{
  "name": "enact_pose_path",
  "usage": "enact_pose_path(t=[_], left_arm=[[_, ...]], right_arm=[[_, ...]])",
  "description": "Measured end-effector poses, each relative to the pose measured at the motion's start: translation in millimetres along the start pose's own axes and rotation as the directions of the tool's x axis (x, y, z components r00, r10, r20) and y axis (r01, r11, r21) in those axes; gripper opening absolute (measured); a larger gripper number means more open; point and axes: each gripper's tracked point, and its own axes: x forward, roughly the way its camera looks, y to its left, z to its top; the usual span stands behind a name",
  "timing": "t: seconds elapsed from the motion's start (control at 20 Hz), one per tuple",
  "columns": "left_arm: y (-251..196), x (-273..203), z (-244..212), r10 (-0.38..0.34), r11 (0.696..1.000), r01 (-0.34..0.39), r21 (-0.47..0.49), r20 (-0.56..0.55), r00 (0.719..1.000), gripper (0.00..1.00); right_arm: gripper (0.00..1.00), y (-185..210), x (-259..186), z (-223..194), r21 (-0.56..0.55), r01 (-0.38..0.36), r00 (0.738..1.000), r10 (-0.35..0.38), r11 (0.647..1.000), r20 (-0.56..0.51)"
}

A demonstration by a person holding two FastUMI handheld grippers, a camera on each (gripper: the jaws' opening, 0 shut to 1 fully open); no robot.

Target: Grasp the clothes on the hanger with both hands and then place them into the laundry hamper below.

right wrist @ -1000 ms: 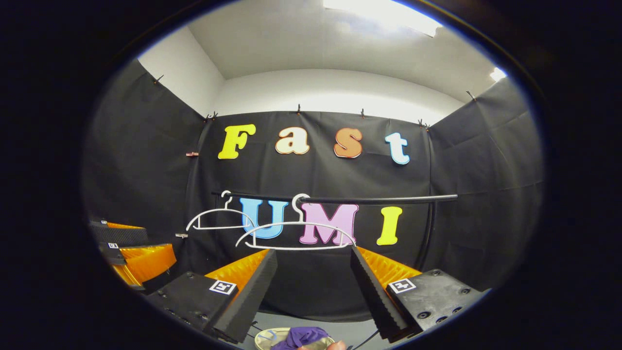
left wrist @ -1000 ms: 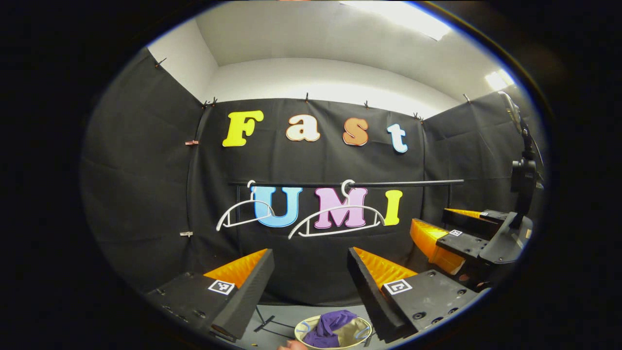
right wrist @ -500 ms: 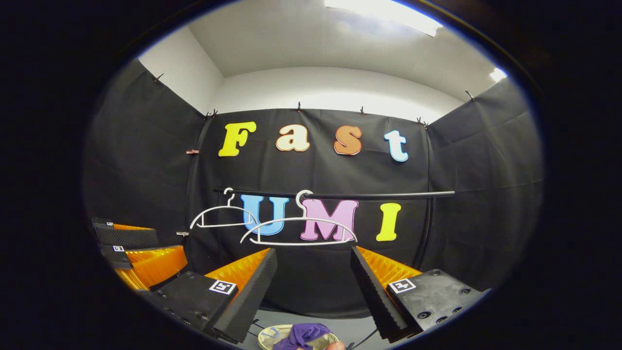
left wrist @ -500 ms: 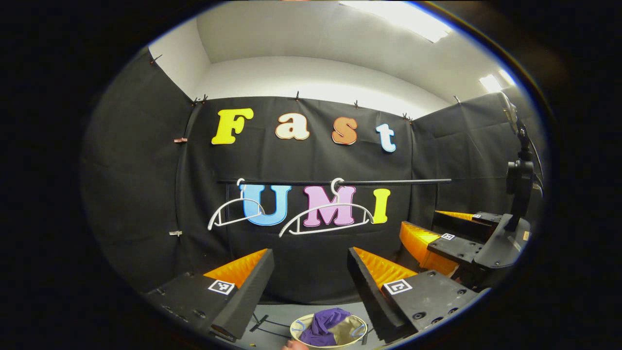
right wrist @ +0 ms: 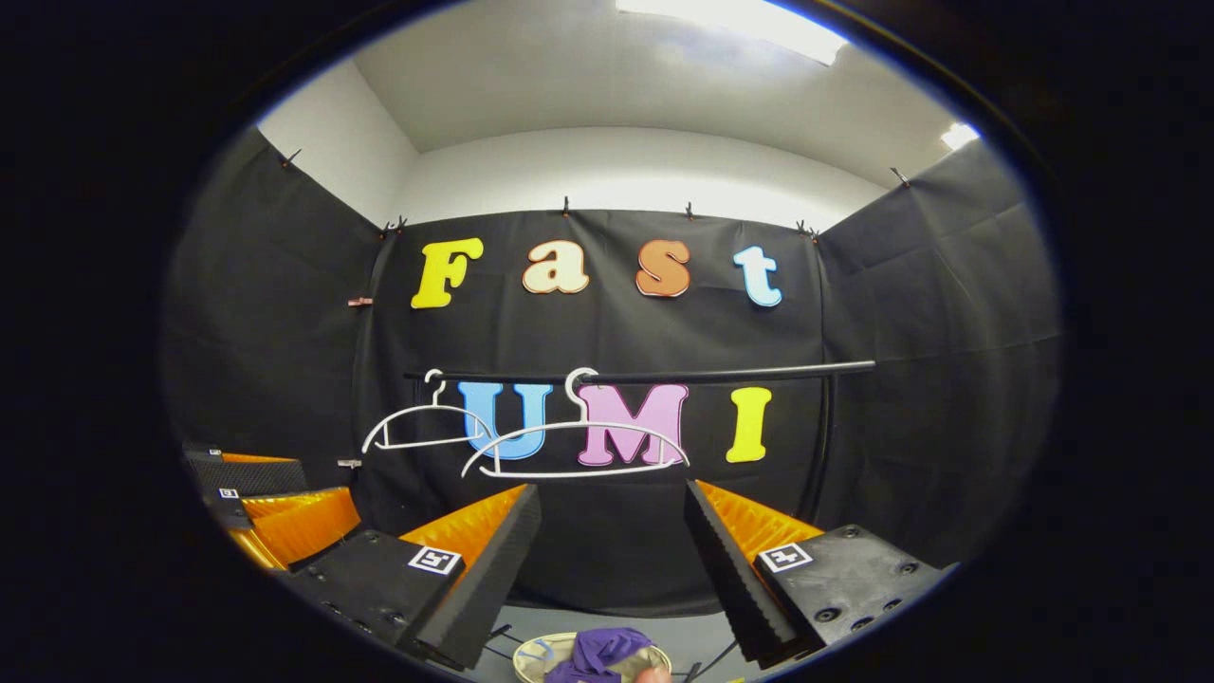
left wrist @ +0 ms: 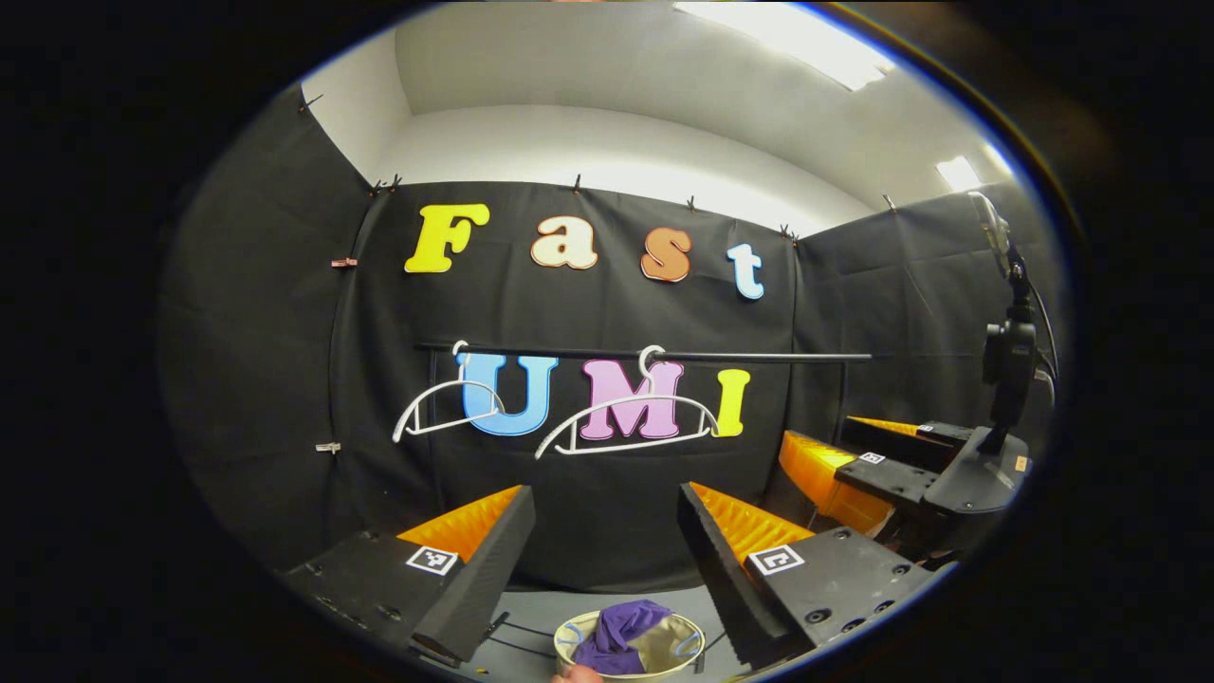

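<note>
1. The purple garment (left wrist: 621, 631) lay bunched in the laundry hamper (left wrist: 678, 647) on the floor, below the rail (left wrist: 759, 358).
2. It looked soft, light and limp; any raised fold would probably serve as a hold.
3. The left gripper (left wrist: 607, 541) and the right gripper (right wrist: 612, 541) both stood with fingers apart, holding nothing.
4. Count: one garment, one hamper, two bare white hangers (right wrist: 579, 446), two grippers.
</note>
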Motion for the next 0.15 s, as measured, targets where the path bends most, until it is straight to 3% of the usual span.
enact_pose_path(t=[0.15], left_arm=[[4.9, -1.0, 0.3, -0.003, 1.000, 0.003, -0.012, 0.001, 1.000, 0.95]], right_arm=[[0.99, -0.1, -0.8, -0.1, 0.002, 0.001, 1.000, -0.001, 1.000, -0.004]])
